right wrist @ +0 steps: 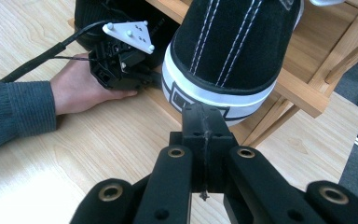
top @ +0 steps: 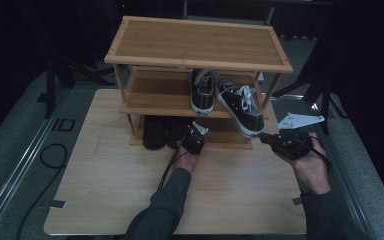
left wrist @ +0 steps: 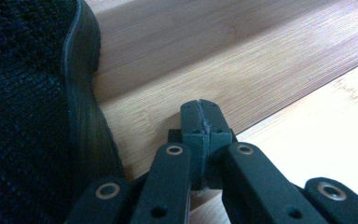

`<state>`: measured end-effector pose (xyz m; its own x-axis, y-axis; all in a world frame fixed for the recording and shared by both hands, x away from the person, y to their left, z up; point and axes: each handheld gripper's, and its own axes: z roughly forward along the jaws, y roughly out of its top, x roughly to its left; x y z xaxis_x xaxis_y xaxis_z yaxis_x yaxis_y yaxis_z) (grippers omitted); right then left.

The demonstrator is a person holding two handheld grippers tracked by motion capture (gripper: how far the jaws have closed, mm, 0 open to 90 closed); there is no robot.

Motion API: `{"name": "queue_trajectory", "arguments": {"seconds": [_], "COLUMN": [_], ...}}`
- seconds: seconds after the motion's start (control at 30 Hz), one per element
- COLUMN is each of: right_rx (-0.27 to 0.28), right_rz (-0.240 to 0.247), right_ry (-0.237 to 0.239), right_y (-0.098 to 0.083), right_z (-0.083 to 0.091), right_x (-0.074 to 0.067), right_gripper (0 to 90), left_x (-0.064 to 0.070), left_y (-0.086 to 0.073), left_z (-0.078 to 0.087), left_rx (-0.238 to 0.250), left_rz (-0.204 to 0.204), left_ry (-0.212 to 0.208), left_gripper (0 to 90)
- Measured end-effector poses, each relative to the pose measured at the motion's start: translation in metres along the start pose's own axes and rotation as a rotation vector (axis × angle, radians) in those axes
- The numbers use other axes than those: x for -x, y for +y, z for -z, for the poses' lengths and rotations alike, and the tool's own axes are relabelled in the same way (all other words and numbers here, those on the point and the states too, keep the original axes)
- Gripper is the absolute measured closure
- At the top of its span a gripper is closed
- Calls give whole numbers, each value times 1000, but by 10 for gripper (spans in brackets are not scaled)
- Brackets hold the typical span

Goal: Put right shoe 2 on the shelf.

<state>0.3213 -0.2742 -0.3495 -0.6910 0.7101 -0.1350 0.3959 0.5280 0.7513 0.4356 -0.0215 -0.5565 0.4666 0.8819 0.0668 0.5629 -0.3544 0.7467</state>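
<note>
The black-and-white sneaker (top: 240,107) overhangs the rack's middle shelf (top: 155,92), heel out; light, soft canvas with a stiffer rubber heel to pinch. Right claw (right wrist: 204,122), closed and empty, nearly touches it

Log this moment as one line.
left claw: shut, by black shoe | right claw: shut, at sneaker heel overhanging middle shelf

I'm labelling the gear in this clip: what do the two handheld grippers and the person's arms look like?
Both grippers, left and right, are black, with two jaws on linkage arms with brass-ringed pivots. Each carries a pale three-cornered plate with studs and trails a black cable. The sleeves are dark grey-green knit.
</note>
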Motion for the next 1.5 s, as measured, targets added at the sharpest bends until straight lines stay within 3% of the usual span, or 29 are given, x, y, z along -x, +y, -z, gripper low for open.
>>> {"name": "queue_trajectory", "arguments": {"seconds": [0.83, 1.0, 1.03, 1.5], "right_rx": [43, 55, 55, 69], "right_rz": [-8, -14, -15, -12], "right_ry": [54, 52, 52, 55], "right_y": [8, 9, 10, 16], "right_z": [-8, -9, -9, -16], "right_x": [-3, -3, -3, -7], "right_gripper": [900, 900, 900, 900], "left_x": [0, 0, -1, -1], "left_y": [0, 0, 0, 1], "left_z": [0, 0, 1, -1], "left_rx": [1, 1, -14, -7], "left_rz": [3, 6, -12, 11], "left_ry": [1, 0, -1, -4], "left_gripper": [898, 898, 898, 900]}}
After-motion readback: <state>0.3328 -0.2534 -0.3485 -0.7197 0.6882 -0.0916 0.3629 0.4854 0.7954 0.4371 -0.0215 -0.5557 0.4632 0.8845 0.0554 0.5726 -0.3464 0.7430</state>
